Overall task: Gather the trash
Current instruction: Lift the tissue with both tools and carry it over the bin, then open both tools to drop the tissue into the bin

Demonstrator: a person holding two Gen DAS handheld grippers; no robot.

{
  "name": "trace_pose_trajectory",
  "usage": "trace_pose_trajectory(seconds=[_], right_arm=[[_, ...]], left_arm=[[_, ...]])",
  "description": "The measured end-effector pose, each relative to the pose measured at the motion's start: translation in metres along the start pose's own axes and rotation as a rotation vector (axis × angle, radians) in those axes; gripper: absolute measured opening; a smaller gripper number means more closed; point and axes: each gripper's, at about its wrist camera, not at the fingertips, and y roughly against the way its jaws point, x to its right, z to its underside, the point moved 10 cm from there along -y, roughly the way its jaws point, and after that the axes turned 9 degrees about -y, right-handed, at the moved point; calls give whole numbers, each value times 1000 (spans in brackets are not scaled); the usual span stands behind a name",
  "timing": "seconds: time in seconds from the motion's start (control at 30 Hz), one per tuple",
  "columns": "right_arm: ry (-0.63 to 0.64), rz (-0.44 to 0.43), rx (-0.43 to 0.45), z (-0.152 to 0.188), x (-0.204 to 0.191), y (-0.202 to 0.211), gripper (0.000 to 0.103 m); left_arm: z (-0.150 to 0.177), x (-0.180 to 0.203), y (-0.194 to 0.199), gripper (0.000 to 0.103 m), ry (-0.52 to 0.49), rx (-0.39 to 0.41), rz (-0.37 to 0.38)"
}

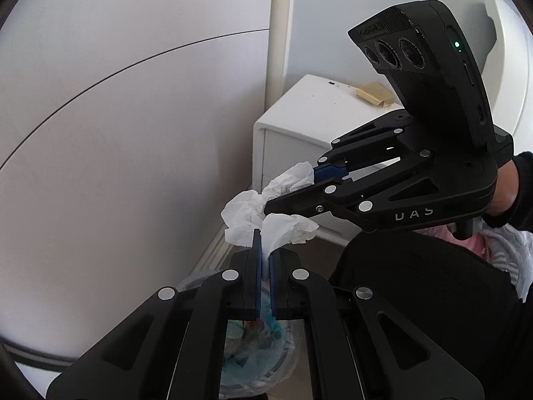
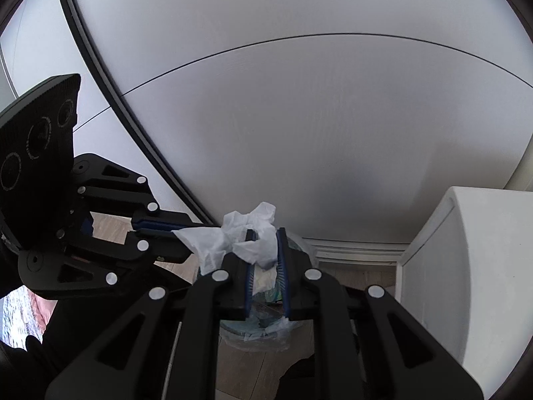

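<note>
Both claws, left (image 1: pixel 265 250) and right (image 1: pixel 293 196) (lettered "DAS"), are clamped on crumpled tissues (image 1: pixel 243 213).

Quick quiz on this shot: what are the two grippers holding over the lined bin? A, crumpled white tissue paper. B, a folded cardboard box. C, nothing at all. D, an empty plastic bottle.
A: the left gripper and the right gripper are each shut on crumpled white tissue, held above the lined bin below.
</note>
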Motion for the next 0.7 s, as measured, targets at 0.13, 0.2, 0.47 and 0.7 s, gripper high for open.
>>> trace_pose_trajectory(seconds=[0.13,0.2,0.47,0.7], right_arm=[[1,-34,-51,7,-12,-35,14],[6,-46,-76,11,-18,-52,14],[-13,-67,-152,29,-28,-97,14],[-45,-68,-235,59,-22,-139,14]], left_arm=[[34,-13,1,2,65,-31,-16],[49,-18,0,2,90,-46,-22],[95,-35,-16,2,198,-92,-22],[124,-41,-51,2,252,-150,13]])
